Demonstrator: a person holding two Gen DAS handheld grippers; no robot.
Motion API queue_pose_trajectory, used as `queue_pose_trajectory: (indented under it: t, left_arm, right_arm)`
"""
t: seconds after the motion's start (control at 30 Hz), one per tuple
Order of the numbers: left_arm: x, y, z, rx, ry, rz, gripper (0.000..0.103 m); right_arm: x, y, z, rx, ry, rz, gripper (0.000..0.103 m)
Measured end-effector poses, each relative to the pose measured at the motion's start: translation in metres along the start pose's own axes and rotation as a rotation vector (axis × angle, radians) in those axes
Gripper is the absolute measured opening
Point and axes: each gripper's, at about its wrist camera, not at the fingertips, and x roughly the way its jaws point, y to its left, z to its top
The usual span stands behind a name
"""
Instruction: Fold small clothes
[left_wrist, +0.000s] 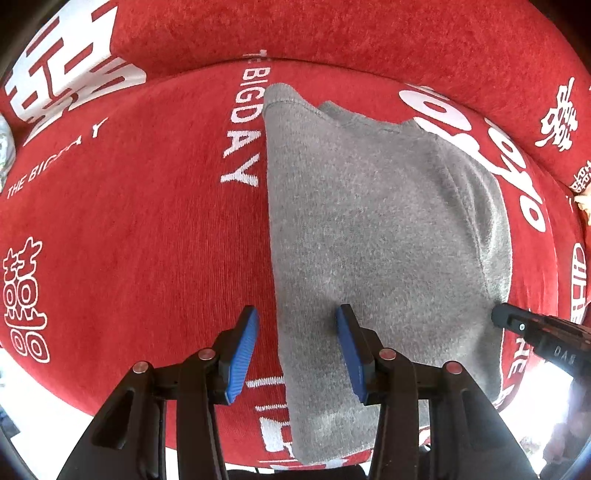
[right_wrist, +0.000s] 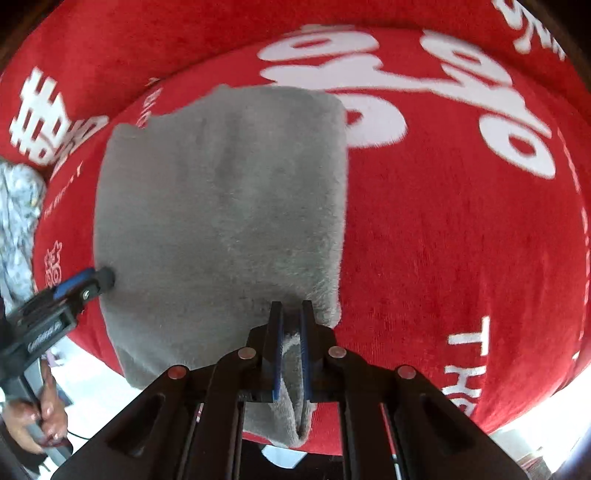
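Grey knit garment part-folded on the red cloth-covered worktop, near edge pinched.
I judge that the grey knit garment (right_wrist: 221, 206) could slip or drag askew on the red printed worktop cover (left_wrist: 129, 229) if I pull one-handed. My right gripper (right_wrist: 291, 332) is clamped on the garment's near corner; my left gripper (left_wrist: 299, 347) stands wide open, straddling its left edge, gripping nothing.

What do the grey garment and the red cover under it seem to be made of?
Grey garment: soft heathered knit, probably fleece or jersey; matte, fuzzy nap, with a stitched hem at the far edge. Red cover: looks like chenille or fine corduroy, shown by its thin ribbed lines, with white lettering that seems woven in or printed.
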Motion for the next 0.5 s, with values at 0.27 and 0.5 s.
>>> queue_pose_trajectory:
  t: [0.27, 0.5]
  left_arm:
    - [-0.001, -0.003, 0.0, 0.003, 0.026, 0.022, 0.046]
    - [-0.001, -0.003, 0.002, -0.008, 0.047, 0.076, 0.058]
  right_arm:
    - [0.0, 0.005, 0.003, -0.018, 0.027, -0.041, 0.008]
    - [0.009, 0.018, 0.014, -0.017, 0.064, -0.074, 0.009]
